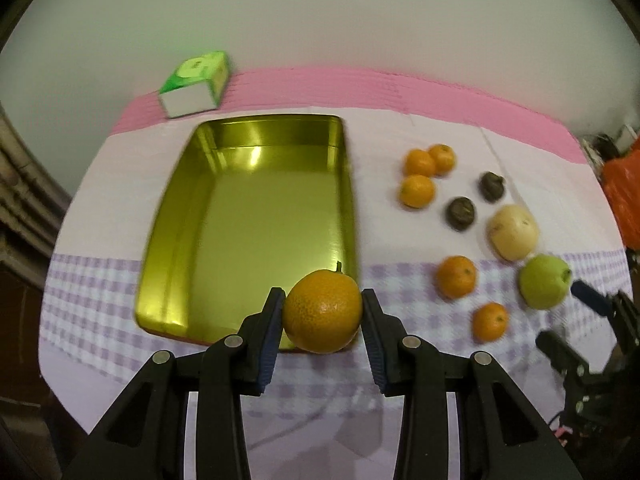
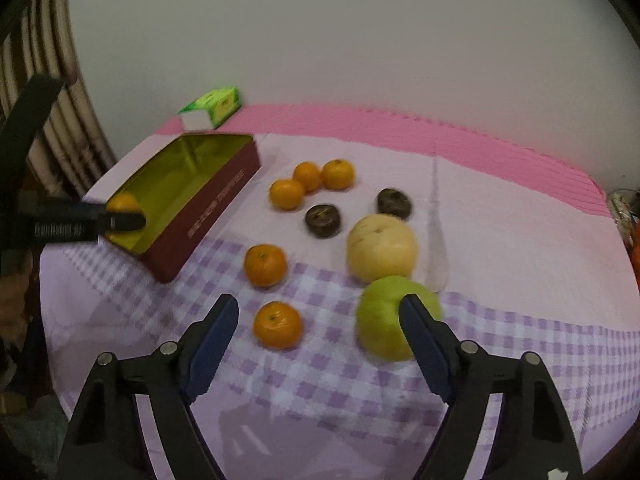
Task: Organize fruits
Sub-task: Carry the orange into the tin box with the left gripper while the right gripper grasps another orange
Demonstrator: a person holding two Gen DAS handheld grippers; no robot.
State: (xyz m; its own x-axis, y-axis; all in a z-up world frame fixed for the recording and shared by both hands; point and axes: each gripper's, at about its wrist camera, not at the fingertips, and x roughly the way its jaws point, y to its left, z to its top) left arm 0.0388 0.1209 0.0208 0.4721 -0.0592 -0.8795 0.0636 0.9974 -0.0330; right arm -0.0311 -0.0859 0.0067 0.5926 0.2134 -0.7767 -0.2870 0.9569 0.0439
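Observation:
My left gripper [image 1: 322, 294] is shut on a large orange [image 1: 324, 312], held above the near end of a gold-lined tin [image 1: 256, 220]. In the right wrist view that orange [image 2: 122, 202] hangs over the tin's [image 2: 216, 196] dark red wall. My right gripper [image 2: 320, 302] stands open low over the checked cloth. A small orange [image 2: 277, 325] lies between its fingers, touched by neither. The right finger crosses in front of a green apple [image 2: 380, 320]; whether it touches it I cannot tell. A pale round fruit [image 2: 382, 252] sits just behind the apple.
Another orange [image 2: 265, 265], three clustered oranges [image 2: 308, 176] and two dark fruits [image 2: 323, 221] lie between the tin and the pale fruit. A green box [image 1: 196, 84] stands behind the tin on a pink mat [image 1: 360, 84]. An orange bag [image 1: 624, 200] is at the table's right edge.

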